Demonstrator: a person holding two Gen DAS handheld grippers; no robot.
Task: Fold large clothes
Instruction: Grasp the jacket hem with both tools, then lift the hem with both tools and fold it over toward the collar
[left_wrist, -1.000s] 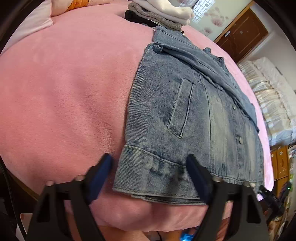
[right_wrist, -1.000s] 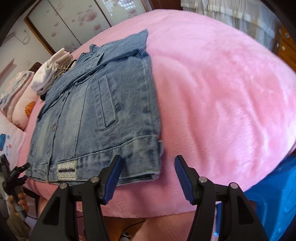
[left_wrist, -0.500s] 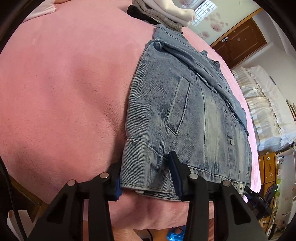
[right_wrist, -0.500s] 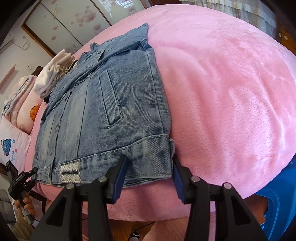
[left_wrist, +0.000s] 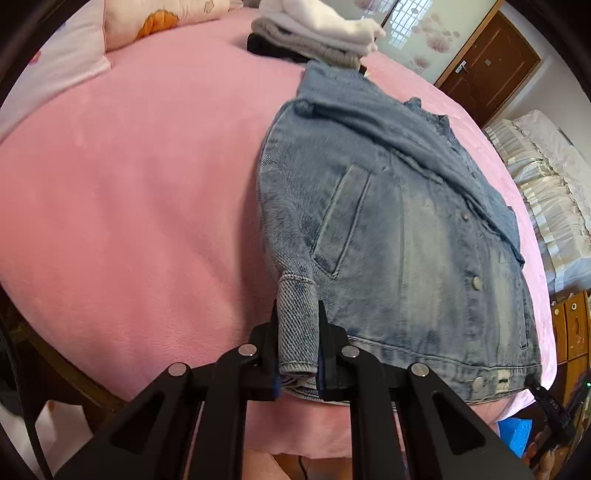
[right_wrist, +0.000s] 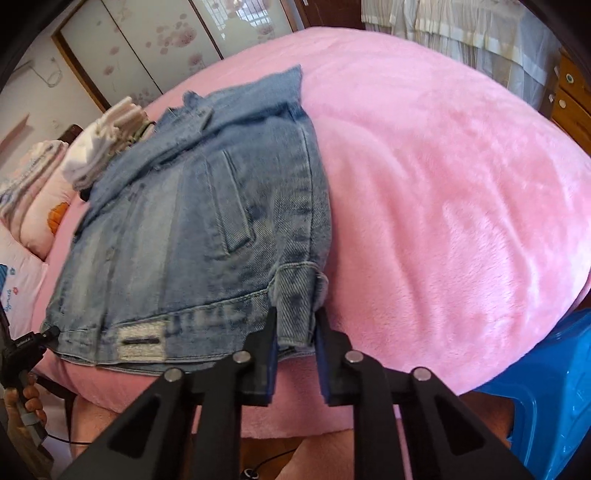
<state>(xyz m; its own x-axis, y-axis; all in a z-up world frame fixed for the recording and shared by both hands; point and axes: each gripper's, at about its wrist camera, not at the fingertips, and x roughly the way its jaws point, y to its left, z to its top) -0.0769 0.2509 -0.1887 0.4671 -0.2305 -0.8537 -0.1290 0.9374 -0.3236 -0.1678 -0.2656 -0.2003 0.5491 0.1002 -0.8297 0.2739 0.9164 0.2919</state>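
A faded blue denim jacket (left_wrist: 399, 236) lies front-up and partly folded on a fluffy pink blanket (left_wrist: 129, 192) that covers the bed, its hem at the near edge and its collar at the far end.

The left wrist view alone shows a brown wooden door (left_wrist: 487, 59) far right, a white ruffled bed cover (left_wrist: 546, 199) to the right, and the full stack of folded white and grey clothes (left_wrist: 317, 33) just beyond the jacket's collar. The right wrist view alone shows a bright blue plastic stool (right_wrist: 546, 387) at the near right, pale pleated curtains (right_wrist: 443, 26) at the far side, and floral sliding panels (right_wrist: 155, 40) at the far left; the pink pillow with an orange print (right_wrist: 48, 218) sits left of the jacket there.

The left gripper (left_wrist: 297, 347) has just been closing and now pinches the near left corner of the hem, the denim bunched into a narrow upright fold between its blue pads. The right gripper (right_wrist: 295, 332) has likewise just been closing and clamps the near right corner of the hem, cloth pressed between its pads. Each view catches the other gripper at its near edge by the opposite hem corner, and part of a hand (right_wrist: 22, 402) shows under it in the right wrist view.
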